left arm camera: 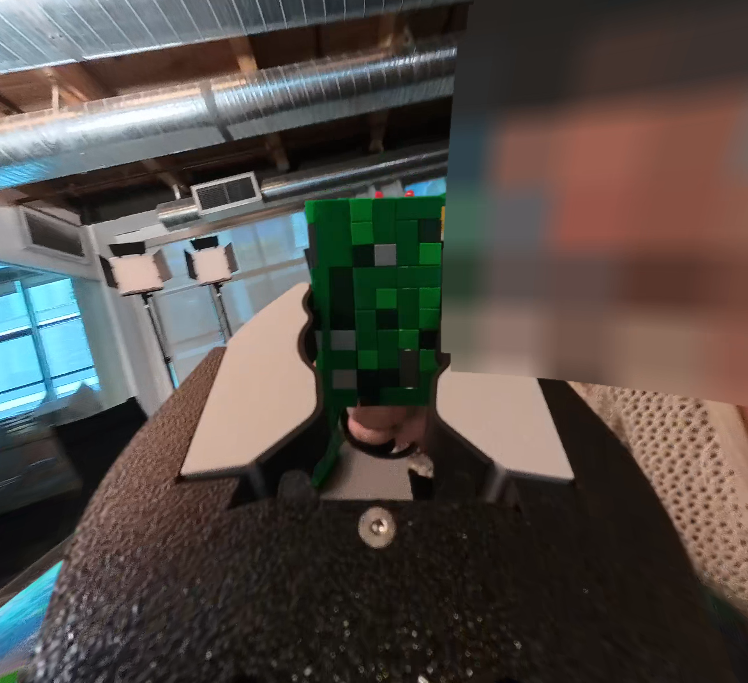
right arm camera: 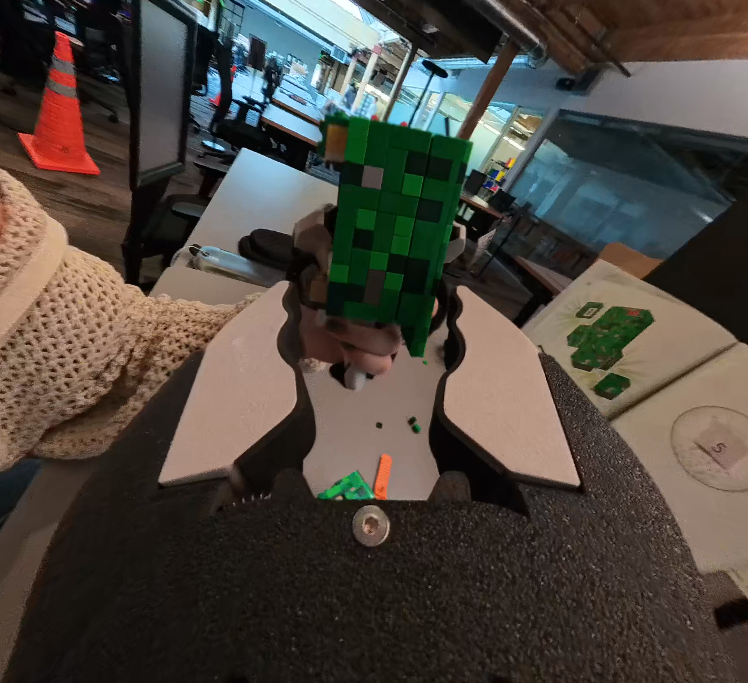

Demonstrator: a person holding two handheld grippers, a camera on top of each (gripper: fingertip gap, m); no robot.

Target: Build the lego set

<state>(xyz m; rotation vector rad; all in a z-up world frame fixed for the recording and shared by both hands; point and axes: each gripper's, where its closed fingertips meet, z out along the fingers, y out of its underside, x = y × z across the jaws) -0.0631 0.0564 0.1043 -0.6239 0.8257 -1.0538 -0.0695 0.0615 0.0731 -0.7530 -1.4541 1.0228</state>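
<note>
While the green lego block [left arm camera: 376, 299] stands upright with its long axis vertical, the left gripper [left arm camera: 376, 344] pinches its lower half, fingers narrow against both sides. Right of that, the right gripper [right arm camera: 370, 323] sits spread wide, touching nothing, the block [right arm camera: 394, 226] just ahead of its tips. Loose green pieces [right arm camera: 346, 491] and an orange separator [right arm camera: 382, 477] lie on the table [right arm camera: 364, 441] below the block. Left is nearer; right likely adds parts.

The green block [right arm camera: 394, 226] hides most of the far gripper [right arm camera: 376, 259] (grip unclear), and tiny green bits [right arm camera: 413, 423] stay unidentifiable.
</note>
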